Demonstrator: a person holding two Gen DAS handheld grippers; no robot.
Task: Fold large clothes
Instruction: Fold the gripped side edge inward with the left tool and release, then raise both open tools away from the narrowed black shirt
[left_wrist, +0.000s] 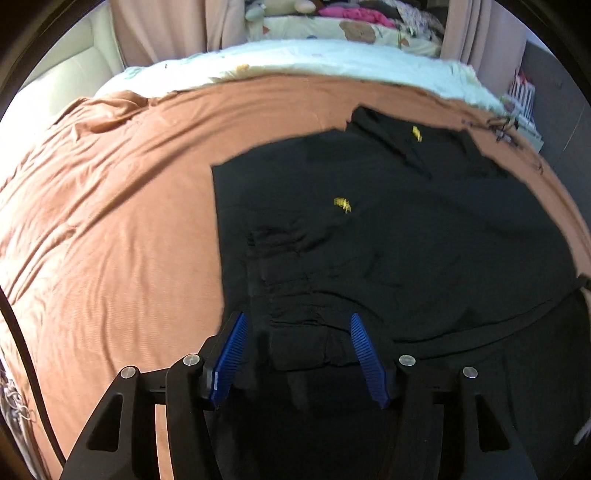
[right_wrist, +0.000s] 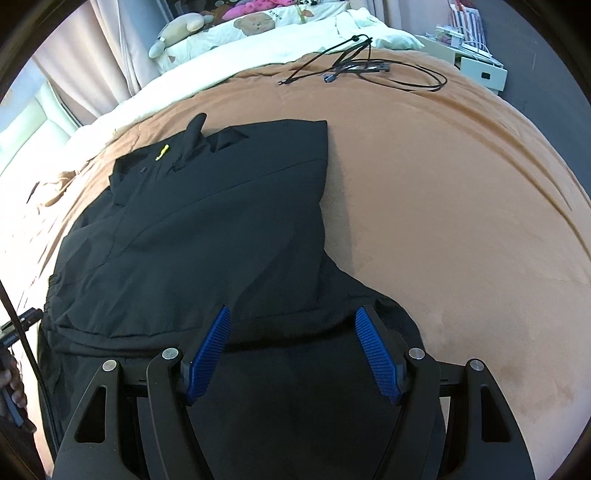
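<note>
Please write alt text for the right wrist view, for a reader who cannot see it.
A black shirt, partly folded, lies on an orange-brown bedspread. The open right claw hovers over its near edge, gripping nothing. Black cables lie at the far end.

Left gripper (left_wrist: 299, 354) and right gripper (right_wrist: 293, 350): jaws apart, angled downward.

The black garment (left_wrist: 388, 240) runs out of the left wrist view at the lower right, its near hem hidden behind the left gripper (left_wrist: 299, 354). Its yellow marks (left_wrist: 342, 204) are too blurred to read. In the right wrist view a hand (right_wrist: 14, 387) is cut off by the left edge.
</note>
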